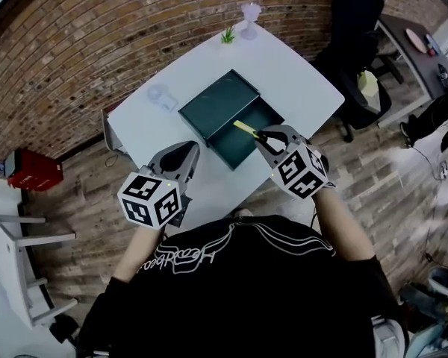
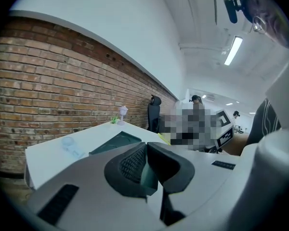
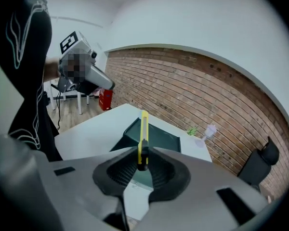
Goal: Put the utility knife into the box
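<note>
Mid-carry, the right gripper (image 1: 264, 135) clamps the knife (image 1: 246, 129) over the box (image 1: 236, 146) (left gripper (image 1: 181, 157) beside it, seemingly closed, empty); next, lower and release.

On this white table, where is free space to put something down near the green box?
The widest bare patch lies between the box and the table's right corner, up to the plant. A smaller one lies between the clear object and the left tongs. The box's near end is crowded: the right tongs hold the utility knife over it.
</note>
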A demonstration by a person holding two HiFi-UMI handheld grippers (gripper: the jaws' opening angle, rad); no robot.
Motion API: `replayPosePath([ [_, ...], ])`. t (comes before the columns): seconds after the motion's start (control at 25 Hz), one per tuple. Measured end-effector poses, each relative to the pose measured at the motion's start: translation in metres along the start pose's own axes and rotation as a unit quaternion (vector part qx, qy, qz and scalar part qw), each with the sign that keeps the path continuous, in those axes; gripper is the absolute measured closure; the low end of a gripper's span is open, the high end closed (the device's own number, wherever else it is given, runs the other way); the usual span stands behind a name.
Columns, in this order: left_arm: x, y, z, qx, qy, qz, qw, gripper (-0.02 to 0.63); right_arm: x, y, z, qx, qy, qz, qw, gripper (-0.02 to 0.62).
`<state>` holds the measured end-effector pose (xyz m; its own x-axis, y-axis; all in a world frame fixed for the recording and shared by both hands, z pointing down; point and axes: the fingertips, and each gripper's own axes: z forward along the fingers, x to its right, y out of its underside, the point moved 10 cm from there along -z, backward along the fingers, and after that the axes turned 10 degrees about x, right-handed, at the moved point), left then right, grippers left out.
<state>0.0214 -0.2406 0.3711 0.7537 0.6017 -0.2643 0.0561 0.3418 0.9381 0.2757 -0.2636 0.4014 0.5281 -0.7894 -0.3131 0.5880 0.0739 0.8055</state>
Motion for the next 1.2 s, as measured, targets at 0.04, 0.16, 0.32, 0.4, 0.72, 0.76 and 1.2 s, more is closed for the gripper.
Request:
replayPosePath([
  [0.04, -0.002, 0.0, 0.0, 0.002, -0.008, -0.001, 1.0, 0.571, 0.002, 0.002, 0.007, -0.002, -0.009, -0.008, 1.0, 0.528],
  [0.16, -0.005, 0.002, 0.0, 0.01, -0.031, -0.008, 0.9994, 0.571, 0.007, 0.011, 0.026, -0.013, -0.035, -0.028, 0.999, 0.528],
  [0.32, -0.005, 0.011, -0.002, 0.013, -0.058, -0.016, 0.9981, 0.571, 0.012, 0.028, 0.053, -0.033, -0.07, -0.068, 0.995, 0.528],
  [0.4, -0.006, 0.014, -0.003, 0.013, -0.072, -0.018, 0.9972, 0.571, 0.013, 0.036, 0.064, -0.04, -0.088, -0.084, 0.992, 0.528],
  [0.72, -0.014, 0.029, -0.017, 0.023, -0.13, -0.045, 0.9902, 0.571, 0.009, 0.063, 0.113, -0.095, -0.181, -0.136, 0.969, 0.528],
  [0.76, -0.015, 0.032, -0.018, 0.023, -0.137, -0.049, 0.9891, 0.571, 0.008, 0.065, 0.119, -0.1, -0.19, -0.139, 0.967, 0.528],
  [1.2, -0.027, 0.05, -0.03, 0.026, -0.188, -0.076, 0.9789, 0.571, 0.004, 0.082, 0.164, -0.165, -0.248, -0.172, 0.939, 0.526],
])
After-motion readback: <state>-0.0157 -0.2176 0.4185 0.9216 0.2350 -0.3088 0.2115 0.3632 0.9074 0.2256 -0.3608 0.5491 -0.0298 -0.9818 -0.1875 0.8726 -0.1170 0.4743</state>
